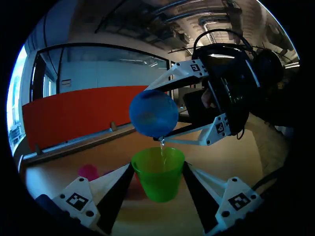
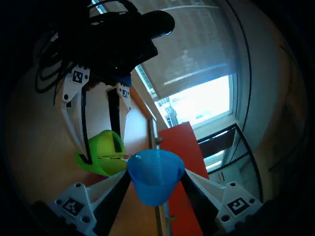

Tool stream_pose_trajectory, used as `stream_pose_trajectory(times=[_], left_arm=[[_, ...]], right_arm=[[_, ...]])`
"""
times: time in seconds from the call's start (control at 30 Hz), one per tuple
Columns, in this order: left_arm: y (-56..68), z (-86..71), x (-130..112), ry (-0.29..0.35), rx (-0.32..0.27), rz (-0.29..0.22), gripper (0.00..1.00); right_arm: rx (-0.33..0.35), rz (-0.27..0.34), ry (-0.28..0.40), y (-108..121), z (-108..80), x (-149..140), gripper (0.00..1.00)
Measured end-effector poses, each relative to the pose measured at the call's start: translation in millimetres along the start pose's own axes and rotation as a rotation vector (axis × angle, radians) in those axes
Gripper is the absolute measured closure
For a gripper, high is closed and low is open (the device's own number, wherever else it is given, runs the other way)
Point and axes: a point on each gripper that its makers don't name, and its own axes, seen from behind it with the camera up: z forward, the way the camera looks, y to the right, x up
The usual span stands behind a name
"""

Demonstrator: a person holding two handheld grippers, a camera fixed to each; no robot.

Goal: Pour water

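Pale wooden tabletop [image 1: 224,157] backed by an orange wall panel [image 1: 78,114] sets the scene of the pour. My left gripper [image 1: 158,175] is closed on the green cup [image 1: 159,188], both fingers pressing its sides below the rim, cup upright; whether it rests on the table I cannot tell. My right gripper [image 2: 155,179] clamps the blue cup [image 2: 155,188] likewise and holds it tipped, lip just above the green one. In the left gripper view a thin stream of water [image 1: 162,148] falls from that lip into the green cup. I judge both cups light, thin, smooth plastic, tapered, so liable to flex or slide under a hard squeeze; the hold belongs high on the wall, where the taper widens. The green cup should grow heavier as it fills. A pink cup [image 1: 88,172] stands on the table beyond my left finger, well apart from the stream and no obstacle.
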Motion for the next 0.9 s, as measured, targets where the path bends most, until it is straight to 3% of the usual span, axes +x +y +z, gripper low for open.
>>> stream_pose_trajectory(times=[0.9], left_arm=[[0.0,-1.4,-2.3,-0.003,0.000,0.001,0.13]], right_arm=[[-0.003,-0.060,-0.003,2.4,-0.5,1.8,0.10]])
